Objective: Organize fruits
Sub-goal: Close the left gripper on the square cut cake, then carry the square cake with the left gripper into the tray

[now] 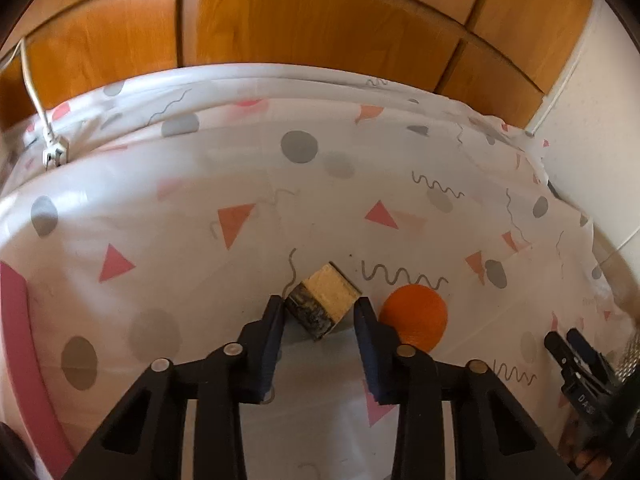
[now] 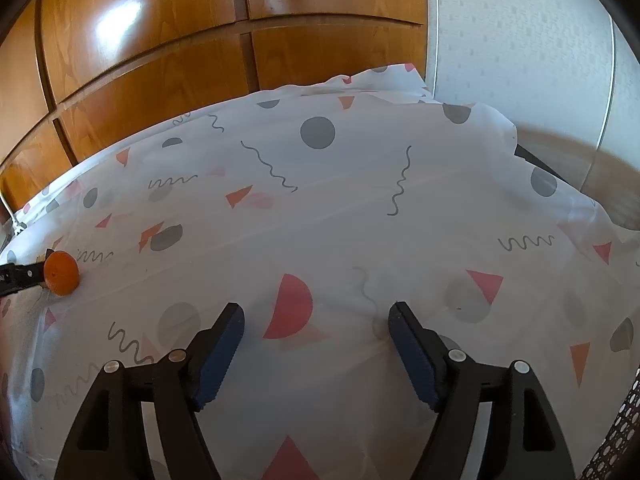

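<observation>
Grip step by the look of it: the left gripper (image 1: 320, 307) has its jaws drawn in narrow on a small tan wooden block with a dark charred-looking side (image 1: 323, 305), both pads right against its sides, though I can't swear it's off the cloth yet. It sits on the worktop, which is covered by a white cloth printed with grey dots, pink triangles and squiggles (image 1: 192, 184). The round orange fruit (image 1: 414, 317) lies just beside the block on its right, touching or nearly touching the right-hand finger. The right gripper (image 2: 316, 312) hangs over bare cloth with jaws wide and nothing between them, well apart from the fruit.

My guess is the block is being cleared away so the orange can be sorted. Next move wants a straight lift without nudging the orange, since it'd roll easily. A bit of perforated metal basket (image 2: 624, 416) shows at the right edge, maybe the destination.
</observation>
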{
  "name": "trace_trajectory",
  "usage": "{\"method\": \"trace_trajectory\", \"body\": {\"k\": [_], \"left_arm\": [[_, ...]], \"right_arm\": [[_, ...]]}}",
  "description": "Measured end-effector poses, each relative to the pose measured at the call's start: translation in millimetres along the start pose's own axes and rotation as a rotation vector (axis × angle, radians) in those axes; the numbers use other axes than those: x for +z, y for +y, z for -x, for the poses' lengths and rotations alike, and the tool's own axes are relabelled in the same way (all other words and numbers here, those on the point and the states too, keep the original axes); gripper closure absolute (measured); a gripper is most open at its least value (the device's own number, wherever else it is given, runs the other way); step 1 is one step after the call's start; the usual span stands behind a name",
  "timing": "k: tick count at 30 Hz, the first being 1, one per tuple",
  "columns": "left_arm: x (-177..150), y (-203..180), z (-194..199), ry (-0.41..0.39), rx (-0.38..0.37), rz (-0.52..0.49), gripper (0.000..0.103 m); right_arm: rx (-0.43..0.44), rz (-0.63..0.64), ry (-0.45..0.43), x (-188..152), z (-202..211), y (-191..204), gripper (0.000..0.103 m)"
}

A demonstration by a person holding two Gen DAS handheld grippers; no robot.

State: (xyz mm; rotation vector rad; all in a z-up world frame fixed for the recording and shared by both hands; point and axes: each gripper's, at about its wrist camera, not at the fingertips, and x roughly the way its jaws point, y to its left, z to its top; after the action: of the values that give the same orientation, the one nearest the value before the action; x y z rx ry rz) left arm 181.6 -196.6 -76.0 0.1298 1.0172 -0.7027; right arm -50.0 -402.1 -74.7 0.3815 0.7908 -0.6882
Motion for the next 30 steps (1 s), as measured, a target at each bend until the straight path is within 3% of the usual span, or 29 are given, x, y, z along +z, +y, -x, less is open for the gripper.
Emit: {"method": "trace_trajectory", "body": {"k": [7,20,26,30], "left_arm": [[-7,3,17,-0.011,-0.014,0.067,0.068],[-44,2,92,-0.085,0.007,0.145,0.068],[-64,29,146,-0.177,0.036,0.239,0.068],[-84,64,177,-0.221,0.095,0.324,0.068]], "right_arm": [[-0.004,0.011,0.002,0,-1,1,0.024],[-0.001,0.012,0.003,0,0,1,0.024],[-0.003,0.012,0.004,0,0,2,0.024],[-0.001,0.016,0.004,-1,0,2,0.024]]}}
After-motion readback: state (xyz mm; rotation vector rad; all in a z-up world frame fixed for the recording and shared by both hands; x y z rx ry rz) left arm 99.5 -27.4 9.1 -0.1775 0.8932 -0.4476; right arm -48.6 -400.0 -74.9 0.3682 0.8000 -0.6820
